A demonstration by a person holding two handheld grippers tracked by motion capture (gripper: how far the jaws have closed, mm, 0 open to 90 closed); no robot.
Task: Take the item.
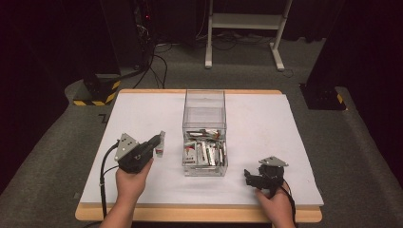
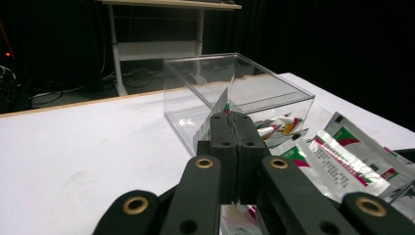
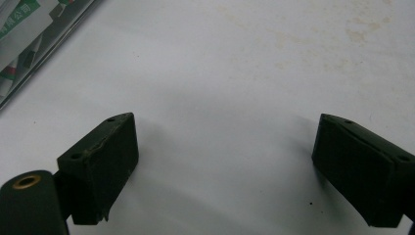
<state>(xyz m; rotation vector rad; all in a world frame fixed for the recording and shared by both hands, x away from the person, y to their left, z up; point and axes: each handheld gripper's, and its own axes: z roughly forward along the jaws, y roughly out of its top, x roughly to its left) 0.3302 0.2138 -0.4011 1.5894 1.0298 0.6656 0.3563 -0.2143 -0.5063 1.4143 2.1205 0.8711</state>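
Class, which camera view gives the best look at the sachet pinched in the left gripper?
The high view: the sachet shows whole, sticking out of the left gripper beside the clear box. In the left gripper view only its edge shows above the shut jaws.

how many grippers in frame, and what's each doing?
2. Left gripper sits left of the clear box, shut on a sachet. Right gripper rests open on the white table, right of the box.
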